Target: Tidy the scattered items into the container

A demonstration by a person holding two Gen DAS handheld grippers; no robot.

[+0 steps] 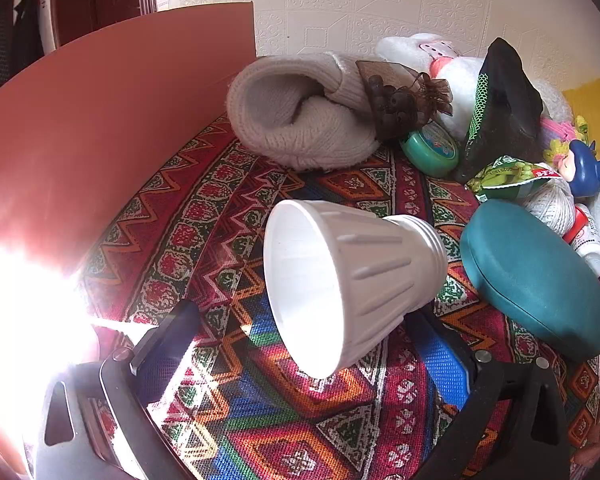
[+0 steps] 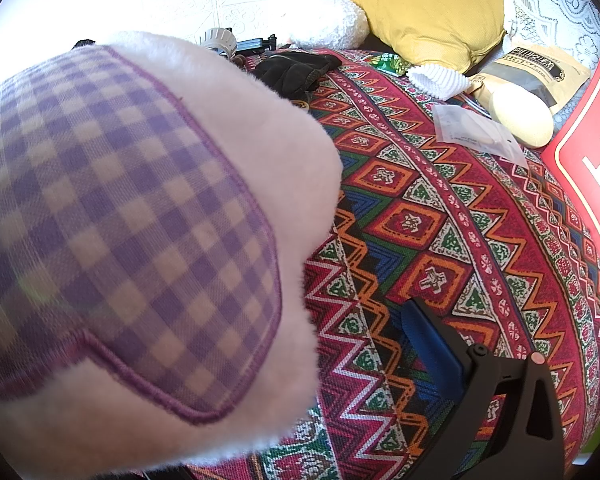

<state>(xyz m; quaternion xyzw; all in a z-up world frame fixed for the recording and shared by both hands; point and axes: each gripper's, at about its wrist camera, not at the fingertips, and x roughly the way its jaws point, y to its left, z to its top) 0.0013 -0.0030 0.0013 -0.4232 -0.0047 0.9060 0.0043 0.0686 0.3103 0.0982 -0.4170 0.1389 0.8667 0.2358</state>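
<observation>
Between your left gripper's [image 1: 300, 364] fingers, which stand wide apart, lies the white ribbed cup [image 1: 348, 284], on its side on the patterned cloth [image 1: 260, 420] with its mouth toward the camera. It isn't gripped yet. It looks like thin, light plastic, so it'll probably flex and maybe skid. I'd pinch across the ribbed wall near the narrow threaded end, where it's likely stiffer, not at the rim.

Your right gripper [image 2: 284, 360] is a different story: a fluffy white plush with a purple checked patch [image 2: 120, 220] fills the left of that view and hides one finger, so I can't tell if it's clamped or just pressed against it. Soft and squashy, so grab deep.

That red cardboard wall [image 1: 100, 120] beside the cup looks like the container.
</observation>
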